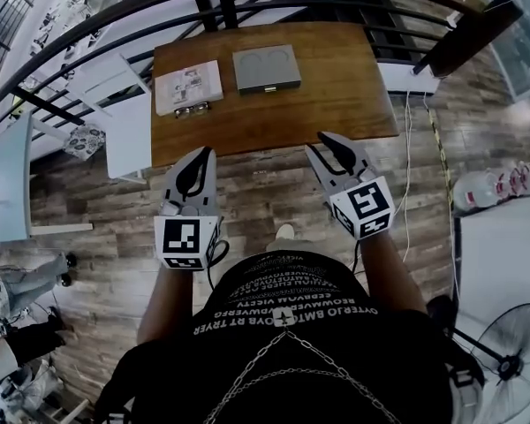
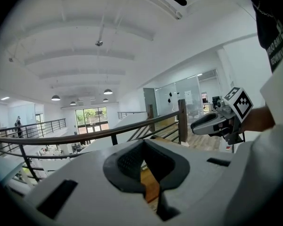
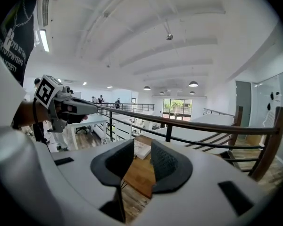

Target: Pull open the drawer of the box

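The left tongs [image 1: 206, 155] are pressed together at the tips with nothing between them; the left gripper view shows only a sliver of wood through the hollow behind the pads. The right tongs [image 1: 334, 141] stand partly spread and empty, with the wooden top visible through the gap in the right gripper view. Both are held out in front of the person, side by side and well apart, pointing slightly downward. They hang over the floor [image 1: 265, 203], short of the near edge of the tabletop [image 1: 340, 91] and touching nothing.

The grey box [image 1: 266, 65] lies flat on the far middle of the tabletop, well ahead of both tongs. A small pull [image 1: 268, 87] sits at the middle of its near side, which is probably the drawer front. The drawer looks closed, so the task seems to be at the approach stage, with no contact made. The next move probably calls for bringing the spread right tongs to that pull and closing on it. The left tongs could hold the box down so it does not slide when the drawer is drawn toward the person.

Just left of the box is a flat white printed item [image 1: 187, 85] with a small dark object [image 1: 191, 109] at its near edge, too small to identify. The tabletop is brown wood, otherwise bare, and stands on a plank floor beside a dark railing [image 1: 115, 44]. Beyond is a bright white hall with pendant lamps, white desks at the left and a fan [image 1: 512, 353] at the lower right
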Demonstrator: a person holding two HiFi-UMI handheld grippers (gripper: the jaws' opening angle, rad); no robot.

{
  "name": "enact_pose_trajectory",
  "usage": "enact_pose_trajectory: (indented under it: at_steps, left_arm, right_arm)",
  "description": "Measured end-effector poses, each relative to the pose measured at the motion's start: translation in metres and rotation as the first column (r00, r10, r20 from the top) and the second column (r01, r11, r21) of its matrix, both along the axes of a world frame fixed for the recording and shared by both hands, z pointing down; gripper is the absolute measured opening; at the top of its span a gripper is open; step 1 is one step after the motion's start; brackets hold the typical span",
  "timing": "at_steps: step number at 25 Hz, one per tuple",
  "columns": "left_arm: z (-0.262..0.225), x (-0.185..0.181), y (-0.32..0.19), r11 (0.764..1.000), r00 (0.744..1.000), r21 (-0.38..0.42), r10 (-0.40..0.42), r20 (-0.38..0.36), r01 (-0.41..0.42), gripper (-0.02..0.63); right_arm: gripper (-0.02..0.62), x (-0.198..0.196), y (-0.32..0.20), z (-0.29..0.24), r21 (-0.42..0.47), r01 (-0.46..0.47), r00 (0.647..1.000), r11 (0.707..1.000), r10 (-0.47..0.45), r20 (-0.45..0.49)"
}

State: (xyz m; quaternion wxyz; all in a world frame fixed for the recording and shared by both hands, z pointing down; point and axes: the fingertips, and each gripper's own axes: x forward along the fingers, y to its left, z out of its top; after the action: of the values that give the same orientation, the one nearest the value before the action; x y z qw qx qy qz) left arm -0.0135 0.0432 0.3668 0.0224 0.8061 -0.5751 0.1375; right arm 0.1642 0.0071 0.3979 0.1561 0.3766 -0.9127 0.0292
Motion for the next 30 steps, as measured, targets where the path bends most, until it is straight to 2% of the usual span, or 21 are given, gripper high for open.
enact_pose_trajectory:
  at_steps: [6,9,13,22,30]
  left_arm:
    - [-0.011,0.029,-0.034,1.000,1.000,0.027,-0.006,-0.020,0.007,0.006]
    - [-0.007,0.037,-0.043,1.000,0.999,0.004,-0.009,-0.035,0.009,0.006]
    - [0.002,0.041,-0.046,0.999,1.000,-0.024,-0.022,-0.019,0.022,0.006]
    - [0.009,0.016,-0.046,0.998,0.999,-0.046,-0.054,-0.010,0.053,0.006]
    - [0.011,-0.017,-0.074,0.998,1.000,-0.053,-0.021,-0.016,0.021,0.006]
  right_arm:
    - [0.109,0.025,-0.031,0.004,-0.014,0.010,1.000,1.000,-0.010,0.026]
    - [0.109,0.033,-0.045,0.007,-0.019,0.014,0.999,1.000,-0.014,0.036]
    - [0.109,0.041,-0.056,0.016,-0.042,0.013,0.999,0.999,-0.010,0.052]
    - [0.109,0.011,-0.060,0.023,-0.061,0.054,0.997,0.997,-0.050,0.062]
    - [0.109,-0.020,-0.084,0.020,-0.067,0.024,0.998,0.997,-0.020,0.058]
